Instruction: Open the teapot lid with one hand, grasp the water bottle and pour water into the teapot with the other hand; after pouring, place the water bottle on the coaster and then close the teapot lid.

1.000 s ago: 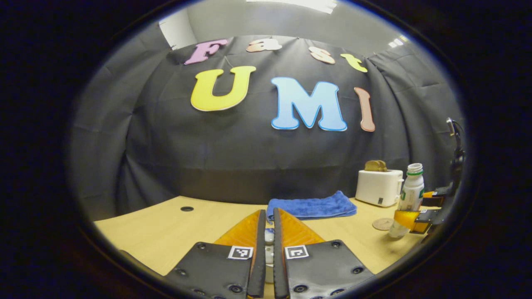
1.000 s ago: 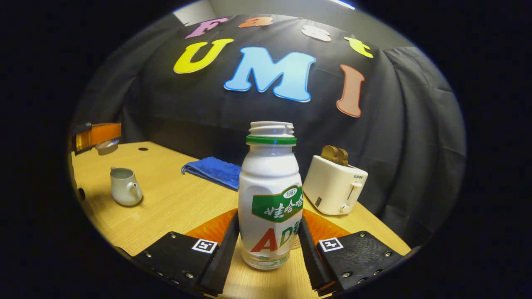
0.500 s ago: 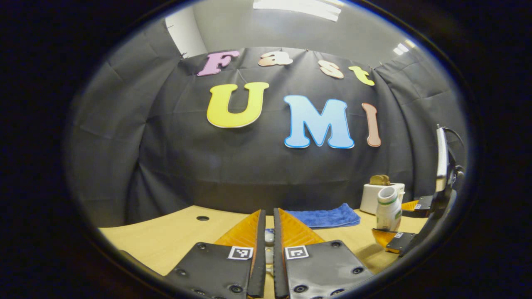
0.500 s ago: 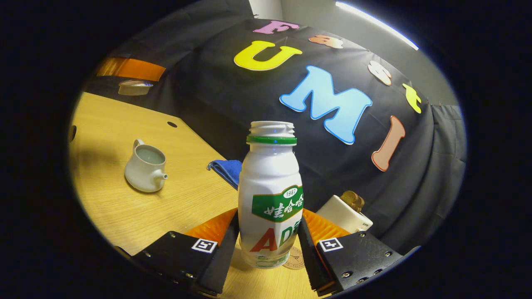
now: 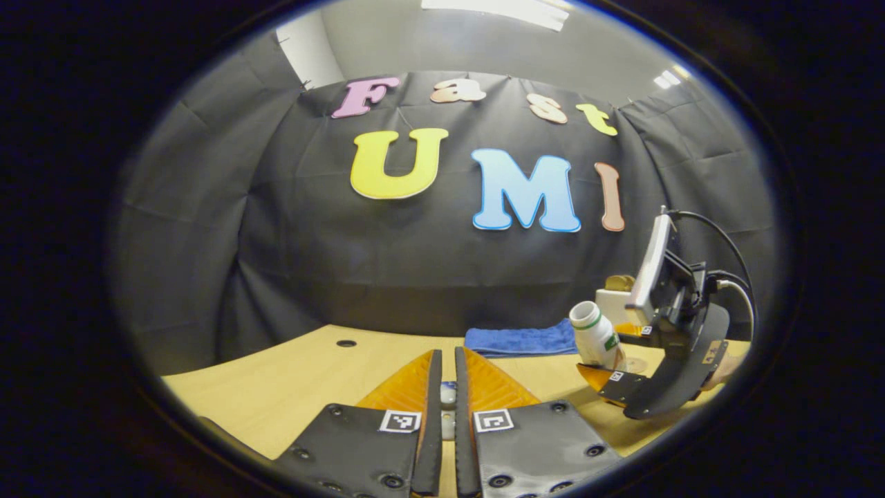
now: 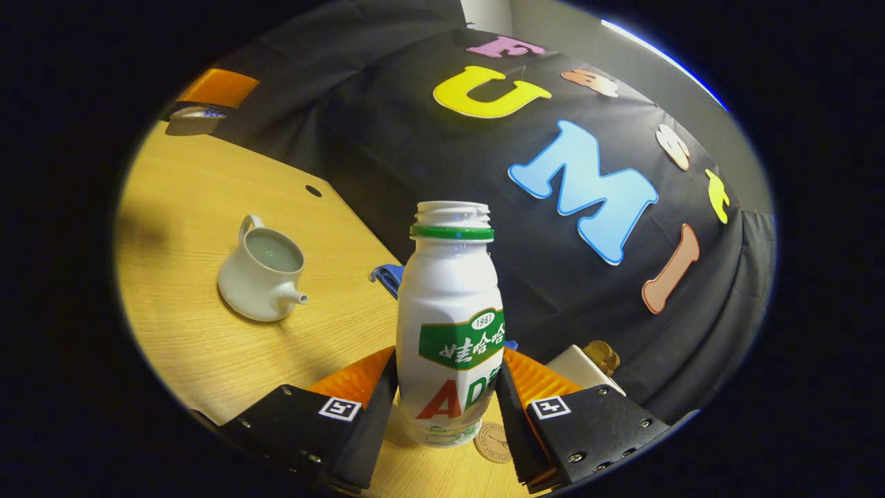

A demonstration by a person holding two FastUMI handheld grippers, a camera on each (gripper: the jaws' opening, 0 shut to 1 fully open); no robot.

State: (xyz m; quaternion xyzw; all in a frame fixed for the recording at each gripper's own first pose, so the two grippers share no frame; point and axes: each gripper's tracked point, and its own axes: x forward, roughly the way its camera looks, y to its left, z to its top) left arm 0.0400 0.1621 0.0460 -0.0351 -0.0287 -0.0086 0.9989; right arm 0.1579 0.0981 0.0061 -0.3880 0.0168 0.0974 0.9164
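In the right gripper view, my right gripper (image 6: 448, 360) is shut on the white water bottle (image 6: 449, 325), which has a green label and no cap. The white teapot (image 6: 265, 278) stands on the table to the left, lidless with its mouth showing. My left gripper (image 6: 211, 93) hangs high at the upper left with the pale lid (image 6: 188, 121) in it. Below the bottle lies the round coaster (image 6: 494, 442). In the left gripper view, my left gripper (image 5: 446, 356) is shut on the lid's knob (image 5: 448, 394). At the right, the right gripper (image 5: 612, 354) holds the bottle (image 5: 596, 337) tilted leftward.
A folded blue towel (image 5: 520, 340) lies at the back of the wooden table (image 6: 207, 346). A white toaster (image 6: 581, 364) with bread in it stands at the back right. A small round hole (image 6: 313, 190) sits near the table's far edge.
The right gripper has lifted the bottle off the table, carried it toward the teapot and tipped it leftward. The left gripper still holds the lid, a bit higher above the table.
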